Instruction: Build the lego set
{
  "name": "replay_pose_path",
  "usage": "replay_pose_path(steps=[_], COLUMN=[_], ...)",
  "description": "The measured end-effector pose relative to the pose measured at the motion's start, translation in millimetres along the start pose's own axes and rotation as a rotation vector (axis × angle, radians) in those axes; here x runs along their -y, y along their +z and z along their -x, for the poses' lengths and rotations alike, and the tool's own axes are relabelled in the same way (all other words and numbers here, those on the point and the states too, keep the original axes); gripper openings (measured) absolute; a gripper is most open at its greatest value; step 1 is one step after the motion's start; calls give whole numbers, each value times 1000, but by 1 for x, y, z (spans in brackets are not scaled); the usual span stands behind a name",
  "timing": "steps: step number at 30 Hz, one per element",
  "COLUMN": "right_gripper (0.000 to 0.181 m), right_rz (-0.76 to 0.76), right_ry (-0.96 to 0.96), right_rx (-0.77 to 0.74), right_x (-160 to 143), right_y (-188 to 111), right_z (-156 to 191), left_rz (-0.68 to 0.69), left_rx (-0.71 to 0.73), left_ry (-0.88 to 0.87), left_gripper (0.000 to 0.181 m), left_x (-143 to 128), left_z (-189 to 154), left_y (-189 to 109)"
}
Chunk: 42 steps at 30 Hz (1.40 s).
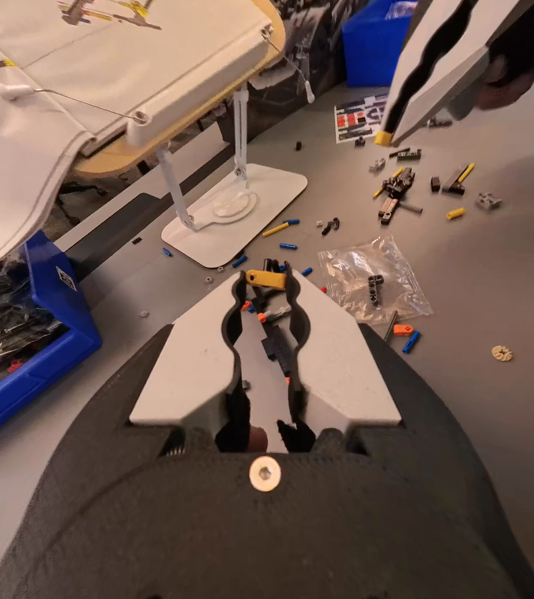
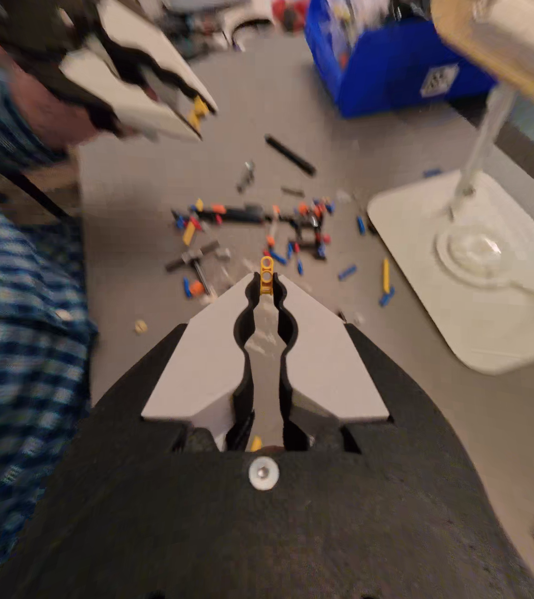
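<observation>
My left gripper [image 1: 265,275] is shut on a flat yellow beam [image 1: 269,281], held crosswise between its tips above a long black partly built assembly [image 1: 277,345] on the grey table. My right gripper [image 2: 265,277] is shut on a small yellow connector with round holes [image 2: 266,264], which sticks up past its tips. The right gripper also shows in the left wrist view [image 1: 385,136] at the upper right, off the table. The left gripper shows blurred in the right wrist view [image 2: 199,113] at the upper left. The black assembly with orange and blue pins [image 2: 252,215] lies between them.
An instruction booklet [image 1: 103,64] rests on a white stand with a flat base [image 1: 236,220]. There are blue bins [image 1: 51,327] [image 1: 372,48], a clear bag [image 1: 372,285], a sticker sheet [image 1: 356,120], a second small assembly [image 1: 395,191], a tan gear [image 1: 502,353] and loose pins. A person's checked sleeve [image 2: 16,324] is on the left. The tips of one gripper are about 15 cm away from the tips of the other.
</observation>
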State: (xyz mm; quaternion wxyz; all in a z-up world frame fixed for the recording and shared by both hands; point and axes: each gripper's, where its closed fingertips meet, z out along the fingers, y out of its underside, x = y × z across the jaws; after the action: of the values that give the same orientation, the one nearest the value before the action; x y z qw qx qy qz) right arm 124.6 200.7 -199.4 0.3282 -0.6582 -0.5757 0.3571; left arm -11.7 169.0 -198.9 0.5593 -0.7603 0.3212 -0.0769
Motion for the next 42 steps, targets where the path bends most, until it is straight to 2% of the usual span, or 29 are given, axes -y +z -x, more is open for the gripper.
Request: replay_pose_path(steps=[3,6,13,16,20,24,29,34,37,42], right_gripper=[5,5,5,5,5,5,6,5,5,5], right_rz=[-128,-228,-350,-378,-359,-236,-199,-152,-120,-131], right_ry=[59,158,405,411,146,-332,-673,-860,-897,-968], right_rx=[109,235,497,531,439,219,155,205,238,264], right_x=[45,77,118,126,135,133,144,144,142,141], right_y=[20,38,68,76,85,102,107,112,116,118], right_z=[14,25,37,37,47,55,61,72,74,83], left_rz=[-26,-38,-87,-105,-190,-243,-278,-328,-352,-357], left_rx=[21,34,6,-38,-143,-226,-337,-468,-540,-570], left_ry=[-5,-14,-67,-89,-197,-295,-379,-476,-518,-524], left_gripper=[22,21,22,22,22,22,22,22,22,22], left_x=[4,7,15,15,21,19,17,19,20,19], left_z=[9,16,24,24,23,26,26,25,22,20], left_y=[-8,-15,-26,-31,-41,-47,-56,-66,-70,-72])
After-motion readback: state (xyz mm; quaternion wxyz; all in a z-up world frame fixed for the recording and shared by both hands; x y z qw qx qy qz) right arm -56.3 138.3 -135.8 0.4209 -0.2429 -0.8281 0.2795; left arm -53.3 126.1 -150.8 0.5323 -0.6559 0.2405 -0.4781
